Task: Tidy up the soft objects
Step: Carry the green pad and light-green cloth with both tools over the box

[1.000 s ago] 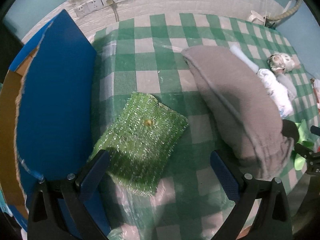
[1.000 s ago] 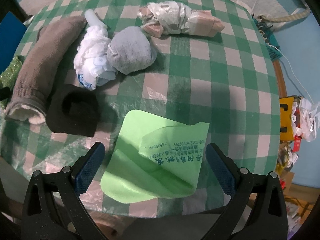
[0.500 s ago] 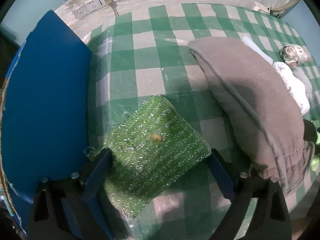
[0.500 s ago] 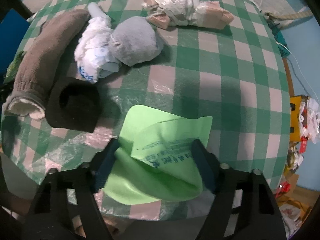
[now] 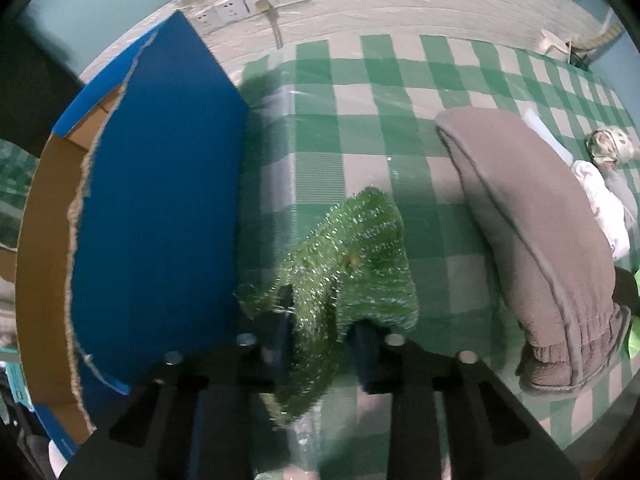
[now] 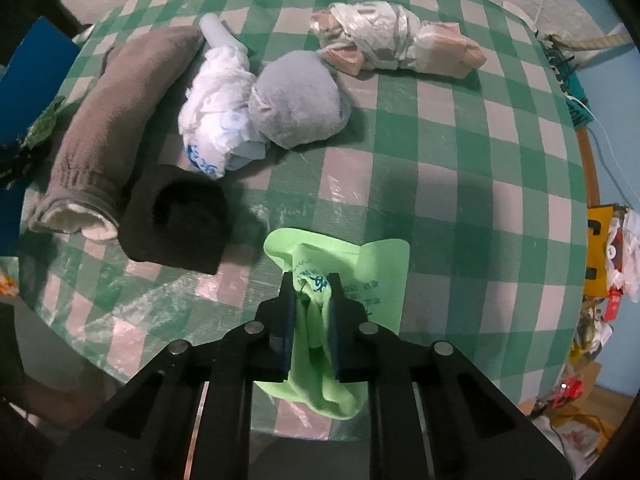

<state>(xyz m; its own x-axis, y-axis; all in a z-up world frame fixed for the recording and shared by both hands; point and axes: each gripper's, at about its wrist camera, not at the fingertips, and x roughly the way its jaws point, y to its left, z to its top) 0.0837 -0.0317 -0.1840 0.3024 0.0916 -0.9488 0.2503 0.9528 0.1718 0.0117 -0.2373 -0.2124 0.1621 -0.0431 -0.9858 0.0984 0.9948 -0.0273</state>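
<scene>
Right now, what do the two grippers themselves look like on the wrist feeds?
Both look alike. The left gripper and right gripper each have a matte black angular frame with open cut-outs, round silver bolt heads at the joints, and two flat fingers faced with dark blue pads. No cables, printed markings or sleeves are visible in either view.

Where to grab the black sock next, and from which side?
Take the black sock at its open cuff, which faces up and toward the camera. Come from above with one finger into the opening, one outside. The brown sock crowds its left side; the right gripper is shut on the green cloth.
</scene>
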